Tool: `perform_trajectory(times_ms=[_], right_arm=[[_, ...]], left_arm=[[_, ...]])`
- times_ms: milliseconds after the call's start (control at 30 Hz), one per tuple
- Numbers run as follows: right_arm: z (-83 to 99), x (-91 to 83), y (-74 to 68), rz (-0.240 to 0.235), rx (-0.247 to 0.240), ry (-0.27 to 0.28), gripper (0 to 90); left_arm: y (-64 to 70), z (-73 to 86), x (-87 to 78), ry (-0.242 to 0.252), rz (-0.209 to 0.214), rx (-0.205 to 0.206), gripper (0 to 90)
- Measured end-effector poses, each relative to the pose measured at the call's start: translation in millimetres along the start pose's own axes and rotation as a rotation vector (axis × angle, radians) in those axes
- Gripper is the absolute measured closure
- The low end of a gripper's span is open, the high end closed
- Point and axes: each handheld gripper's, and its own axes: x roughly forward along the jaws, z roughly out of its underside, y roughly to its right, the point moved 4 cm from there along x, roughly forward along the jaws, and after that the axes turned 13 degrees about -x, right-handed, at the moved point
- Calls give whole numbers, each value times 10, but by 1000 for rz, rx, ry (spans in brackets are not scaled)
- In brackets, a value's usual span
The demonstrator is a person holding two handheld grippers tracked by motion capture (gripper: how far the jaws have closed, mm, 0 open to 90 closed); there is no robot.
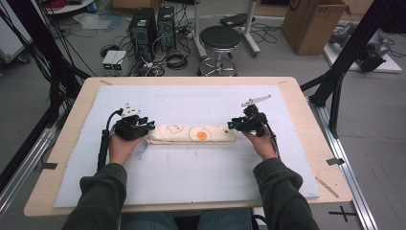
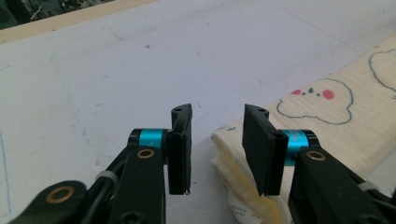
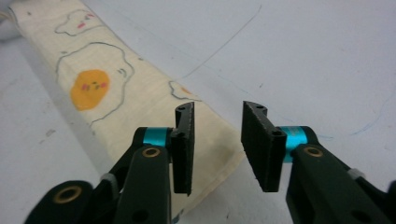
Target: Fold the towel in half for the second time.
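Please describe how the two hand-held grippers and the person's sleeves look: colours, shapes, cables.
Both the left gripper and the right gripper have two flat black jaws on black links, with turquoise collars and brass-coloured pivot rings. In the high view, each carries a grey three-cornered plate on top, and a black cable trails from the left one. The sleeves are dark grey-green.

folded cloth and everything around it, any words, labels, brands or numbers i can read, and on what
No text can be read.
Folded cloth: drawings, no words.
Small tag at the cloth's end by the left gripper: faint print, too blurred to read.
Cardboard box on the floor: a dark mark, cut off, unreadable.
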Motion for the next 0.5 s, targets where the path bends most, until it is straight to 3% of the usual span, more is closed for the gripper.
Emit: perform_trajectory(times_ms=[267, 400, 500], right_arm=[[-65, -81, -78, 20, -8, 27, 556], [-67, -80, -93, 23, -7, 22, 528], [-69, -78, -98, 21, -5, 22, 505]], left_arm=[[146, 0, -77, -17, 75, 26, 589], [198, 18, -90, -34, 83, 59, 587], [208, 15, -103, -27, 88, 49, 587]])
